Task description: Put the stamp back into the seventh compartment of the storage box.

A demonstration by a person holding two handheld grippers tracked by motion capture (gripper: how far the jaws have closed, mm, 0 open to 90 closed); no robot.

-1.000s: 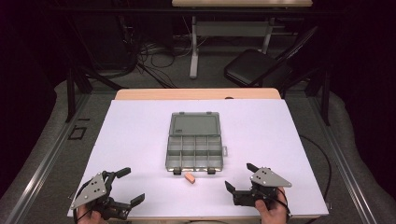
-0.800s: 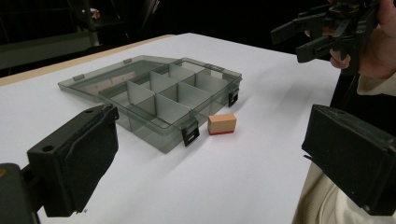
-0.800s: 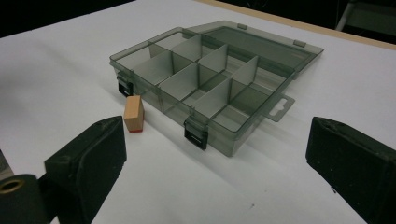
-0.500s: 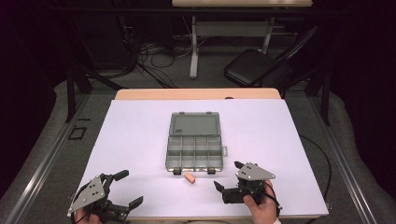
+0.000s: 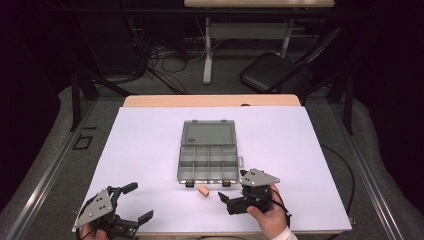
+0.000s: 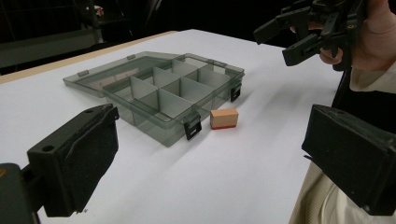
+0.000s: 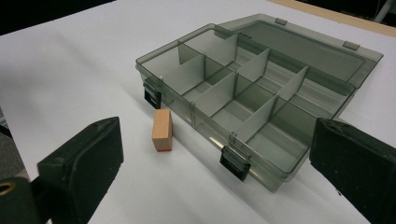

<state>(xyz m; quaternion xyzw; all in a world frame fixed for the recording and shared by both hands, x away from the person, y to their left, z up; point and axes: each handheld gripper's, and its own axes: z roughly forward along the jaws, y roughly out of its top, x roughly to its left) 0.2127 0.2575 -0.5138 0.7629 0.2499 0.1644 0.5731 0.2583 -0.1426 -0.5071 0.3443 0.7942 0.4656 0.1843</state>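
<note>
A grey see-through compartment box (image 5: 208, 176) lies open at the middle of the white table, its lid (image 5: 208, 133) folded back flat. A small wooden block (image 5: 202, 190) with a red underside rests on the table just in front of the box, between its two black latches. My right gripper (image 5: 233, 186) is open, held just right of the block, with nothing between its jaws. In the right gripper view the block (image 7: 162, 130) and the box (image 7: 247, 93) lie ahead. My left gripper (image 5: 139, 201) stands open at the near left corner, empty. In the left gripper view the block (image 6: 224, 118) and the right gripper (image 6: 280, 37) are farther off.
The white table cover (image 5: 150, 150) has bare room left and right of the box. A wooden strip (image 5: 210, 101) marks the far edge. Beyond it are a black chair (image 5: 275, 72), floor cables (image 5: 165, 57) and another table's legs.
My right gripper has moved left and forward along the front edge, ending close beside the block. The left gripper has shifted only slightly. The box and block have not moved.
</note>
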